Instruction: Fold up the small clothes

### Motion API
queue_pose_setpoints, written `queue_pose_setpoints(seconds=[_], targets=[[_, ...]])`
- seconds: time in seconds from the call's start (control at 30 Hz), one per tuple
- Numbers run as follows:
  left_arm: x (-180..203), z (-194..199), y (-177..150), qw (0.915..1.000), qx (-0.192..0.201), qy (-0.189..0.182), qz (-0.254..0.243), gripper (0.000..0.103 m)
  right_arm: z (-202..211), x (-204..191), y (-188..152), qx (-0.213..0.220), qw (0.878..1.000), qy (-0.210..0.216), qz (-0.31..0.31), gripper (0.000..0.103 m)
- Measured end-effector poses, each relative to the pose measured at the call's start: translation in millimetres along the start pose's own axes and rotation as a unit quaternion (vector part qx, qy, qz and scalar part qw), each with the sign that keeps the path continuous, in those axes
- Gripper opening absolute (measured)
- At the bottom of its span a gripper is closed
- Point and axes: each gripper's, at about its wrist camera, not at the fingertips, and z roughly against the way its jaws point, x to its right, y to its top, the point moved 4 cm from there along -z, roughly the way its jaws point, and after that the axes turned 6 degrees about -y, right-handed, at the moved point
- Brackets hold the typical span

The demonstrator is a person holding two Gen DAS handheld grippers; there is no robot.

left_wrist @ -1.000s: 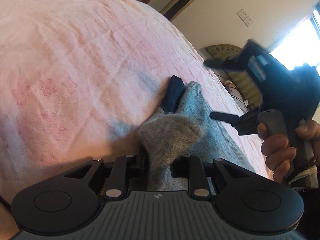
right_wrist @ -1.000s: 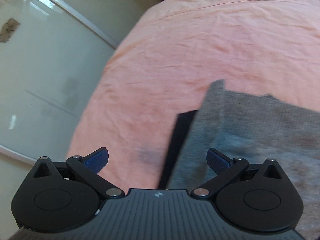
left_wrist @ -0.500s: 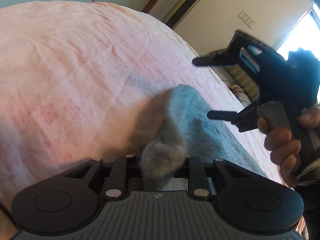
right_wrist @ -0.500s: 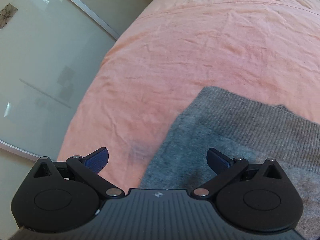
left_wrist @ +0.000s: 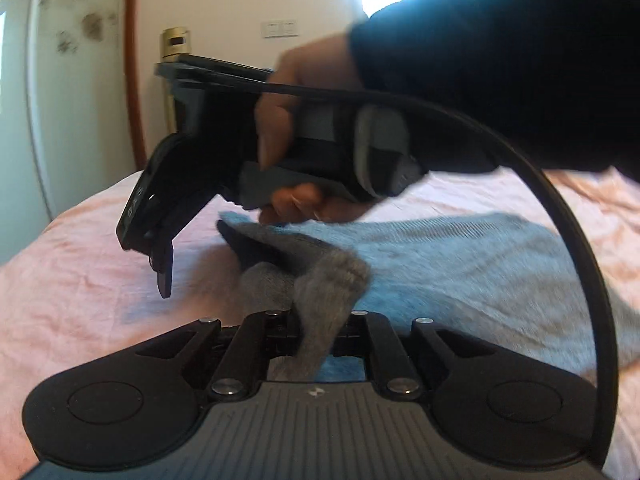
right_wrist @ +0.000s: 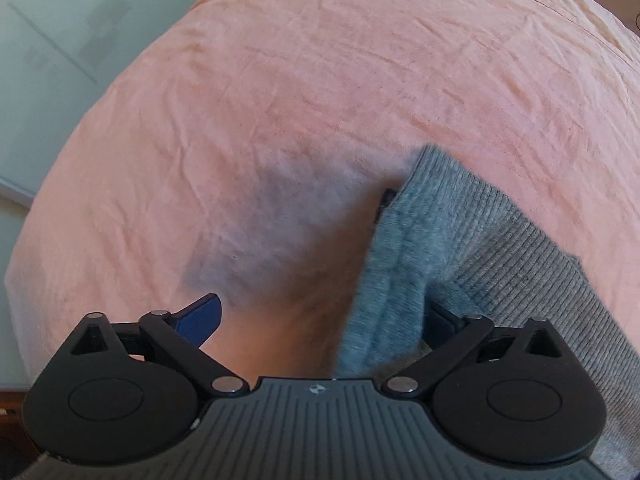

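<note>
On the pink bed (right_wrist: 280,80), left gripper (left_wrist: 316,320) pinches grey sock (left_wrist: 460,256) fold; right gripper (right_wrist: 320,320) fingers closing, wide, nothing clamped yet: seat the edge squarely between them first

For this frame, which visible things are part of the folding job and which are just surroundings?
Job:
grey knit garment
left gripper, closing on a bunch of it
right gripper, closing, jaws wide, fabric between them
pink bedsheet

Surroundings:
wall sockets
black cable
</note>
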Motion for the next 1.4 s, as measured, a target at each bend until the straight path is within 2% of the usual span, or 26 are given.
queue_pose_setpoints(seconds=[0.03,0.1,0.13,0.17,0.2,0.3,0.4,0.57,0.63,0.7,0.77,0.83,0.87,0.9,0.93,0.97,1.0,1.03,1.07,1.1,1.13,1.17,1.2,1.23,1.33,1.4], targets=[[2,-2,-1,1.0000,-0.003,0.001,-0.004,0.010,3,2,-3,0.005,1.000,-0.003,0.012,0.082],[3,-3,-1,1.0000,-0.007,0.003,-0.005,0.010,12,14,-9,0.016,1.000,-0.007,0.019,0.054],[4,-3,0,1.0000,-0.006,0.002,-0.007,0.010,15,22,-12,0.020,1.000,-0.002,0.013,0.046],[6,-2,1,1.0000,-0.004,0.001,-0.009,0.010,20,33,-17,0.026,1.000,0.004,0.005,0.028],[9,-2,4,0.9999,-0.002,-0.004,-0.013,0.010,25,44,-22,0.032,0.999,0.012,-0.005,0.018],[24,-3,13,0.9991,0.014,-0.025,-0.032,0.010,46,75,-40,0.070,0.996,0.042,-0.034,0.015],[59,-3,25,0.9956,0.027,-0.065,-0.061,0.010,75,111,-68,0.108,0.990,0.060,-0.062,0.015],[133,-9,39,0.9825,0.039,-0.154,-0.097,0.010,125,196,-146,0.156,0.977,0.052,-0.137,0.015],[163,-17,35,0.9755,0.021,-0.193,-0.103,0.010,129,230,-182,0.160,0.970,0.047,-0.178,0.015],[191,-28,23,0.9700,-0.008,-0.212,-0.120,0.010,119,261,-219,0.162,0.959,0.048,-0.228,0.016],[208,-40,8,0.9672,-0.038,-0.209,-0.140,0.010,104,281,-245,0.166,0.944,0.063,-0.277,0.019],[209,-47,-5,0.9658,-0.060,-0.201,-0.153,0.010,93,289,-262,0.184,0.925,0.102,-0.315,0.024],[208,-46,-8,0.9645,-0.057,-0.202,-0.160,0.011,89,290,-265,0.196,0.915,0.128,-0.328,0.034],[208,-45,-9,0.9618,-0.056,-0.207,-0.170,0.011,90,291,-267,0.209,0.906,0.150,-0.335,0.053],[209,-42,-8,0.9584,-0.059,-0.217,-0.176,0.012,92,291,-267,0.226,0.899,0.166,-0.337,0.063],[206,-39,-8,0.9559,-0.061,-0.227,-0.176,0.014,94,292,-266,0.241,0.894,0.171,-0.337,0.079],[199,-38,-5,0.9548,-0.062,-0.235,-0.171,0.017,97,294,-263,0.254,0.891,0.169,-0.337,0.086],[196,-34,-7,0.9548,-0.064,-0.240,-0.163,0.019,97,295,-257,0.258,0.890,0.165,-0.338,0.086],[196,-31,-6,0.9549,-0.068,-0.243,-0.157,0.026,94,296,-252,0.257,0.889,0.159,-0.343,0.084],[193,-29,-6,0.9545,-0.071,-0.246,-0.153,0.037,89,298,-248,0.248,0.892,0.152,-0.347,0.073],[192,-28,-6,0.9549,-0.072,-0.245,-0.151,0.042,82,297,-245,0.232,0.899,0.144,-0.344,0.065],[189,-25,-6,0.9563,-0.070,-0.242,-0.149,0.053,75,296,-244,0.215,0.908,0.132,-0.336,0.047],[184,-22,-7,0.9573,-0.067,-0.239,-0.148,0.057,72,293,-245,0.216,0.914,0.115,-0.325,0.029],[178,-19,-7,0.9578,-0.063,-0.237,-0.149,0.058,74,291,-247,0.223,0.915,0.111,-0.317,0.021],[156,-10,-9,0.9621,-0.045,-0.225,-0.147,0.063,99,290,-264,0.274,0.905,0.110,-0.306,0.015],[138,-7,-6,0.9683,-0.031,-0.212,-0.129,0.080,96,300,-279,0.273,0.900,0.109,-0.323,0.015]])
